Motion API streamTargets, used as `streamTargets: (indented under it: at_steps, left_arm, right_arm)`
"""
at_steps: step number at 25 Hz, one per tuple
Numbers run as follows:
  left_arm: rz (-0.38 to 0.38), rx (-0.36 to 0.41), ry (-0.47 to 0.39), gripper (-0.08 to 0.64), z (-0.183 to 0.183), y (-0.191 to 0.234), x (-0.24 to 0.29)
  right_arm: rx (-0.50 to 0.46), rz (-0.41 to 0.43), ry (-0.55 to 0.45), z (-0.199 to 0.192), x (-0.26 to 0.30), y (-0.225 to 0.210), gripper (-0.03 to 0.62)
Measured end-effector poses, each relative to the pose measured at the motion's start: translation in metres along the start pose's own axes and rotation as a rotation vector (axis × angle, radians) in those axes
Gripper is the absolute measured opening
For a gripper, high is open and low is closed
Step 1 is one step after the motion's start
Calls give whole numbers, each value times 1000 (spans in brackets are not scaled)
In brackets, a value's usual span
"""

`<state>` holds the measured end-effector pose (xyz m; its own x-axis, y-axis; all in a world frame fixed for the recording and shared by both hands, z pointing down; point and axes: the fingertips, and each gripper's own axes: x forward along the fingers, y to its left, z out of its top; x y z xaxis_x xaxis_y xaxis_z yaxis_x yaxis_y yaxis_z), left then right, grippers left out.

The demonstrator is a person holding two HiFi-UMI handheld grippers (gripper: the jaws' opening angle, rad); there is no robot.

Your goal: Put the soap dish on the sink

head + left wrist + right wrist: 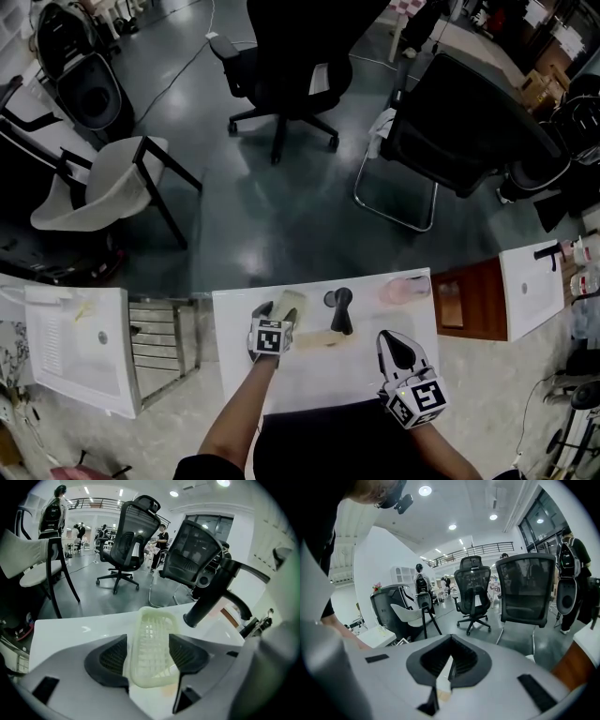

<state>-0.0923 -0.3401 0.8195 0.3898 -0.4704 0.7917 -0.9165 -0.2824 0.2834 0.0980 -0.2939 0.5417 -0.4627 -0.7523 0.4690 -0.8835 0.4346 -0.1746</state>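
A pale yellow-green slotted soap dish [290, 302] [153, 634] lies on the white sink top [309, 375] [70, 625], just left of the black faucet [342, 309] [211, 602]. My left gripper [276, 312] [149, 654] stands open around the dish, one jaw on each long side, and neither pad presses on it. My right gripper [397, 349] [450, 644] hovers over the sink's front right part, shut, with nothing between its jaws.
A pink object [405, 289] rests at the sink's far right corner, and a tan item [323, 339] lies by the faucet. A brown wooden stand [473, 300], other white sinks [75, 347] [530, 286], a metal rack [164, 342] and office chairs [286, 66] surround it.
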Motion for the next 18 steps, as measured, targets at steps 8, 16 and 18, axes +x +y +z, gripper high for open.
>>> streamTargets:
  at_steps: [8, 16, 18]
  left_arm:
    - [20, -8, -33, 267, 7, 2, -7]
    - [68, -29, -116, 267, 18, -3, -54]
    - [82, -42, -148, 267, 20, -7, -71]
  right_arm:
    - [16, 1, -10, 0, -6, -9, -3]
    - [32, 49, -41, 4, -23, -10, -3]
    - [31, 69, -49, 2, -27, -11, -3]
